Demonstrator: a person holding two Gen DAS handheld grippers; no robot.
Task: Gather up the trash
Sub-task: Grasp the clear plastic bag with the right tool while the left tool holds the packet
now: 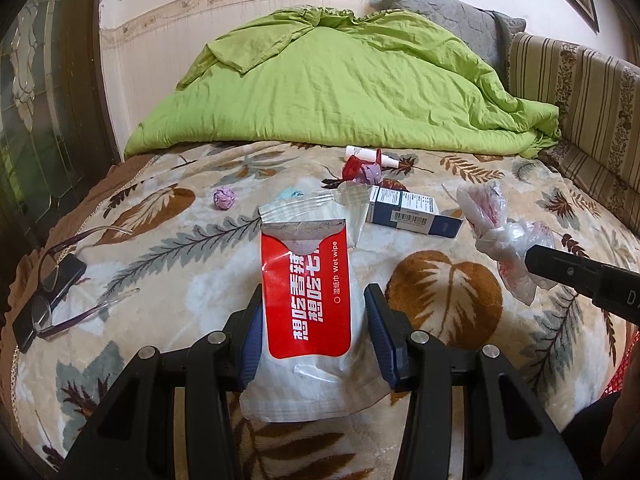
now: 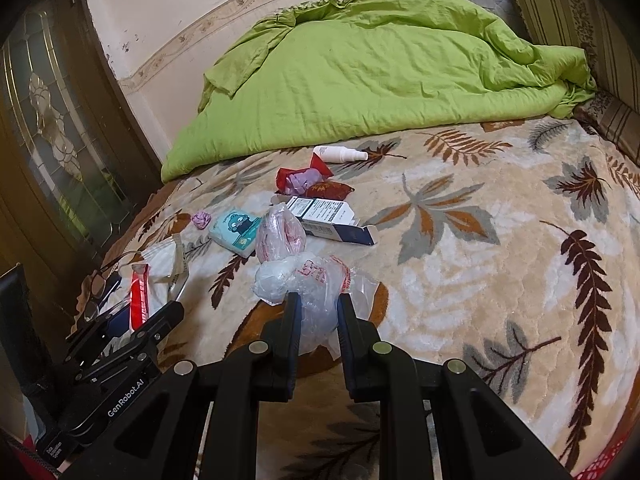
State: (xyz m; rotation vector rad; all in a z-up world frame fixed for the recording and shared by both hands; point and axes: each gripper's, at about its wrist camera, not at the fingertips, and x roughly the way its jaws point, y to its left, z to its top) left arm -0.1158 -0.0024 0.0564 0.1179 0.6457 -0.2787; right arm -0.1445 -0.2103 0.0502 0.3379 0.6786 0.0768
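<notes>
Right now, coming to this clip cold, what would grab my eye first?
Probably the red wet wipe packet, standing between the fingers of the left gripper at the near edge of the bed. Next, the crumpled clear plastic bag that the right gripper straddles. Behind both, a big green quilt is heaped against the wall, with small litter and a blue-and-white box strewn on the leaf-print blanket in front of it.

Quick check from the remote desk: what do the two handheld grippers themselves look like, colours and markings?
Both are matte black two-finger clamps with silver round pivot pins. The left gripper has blue finger pads; white "GenRobot.AI" lettering runs along its body. The right gripper looks alike.
</notes>
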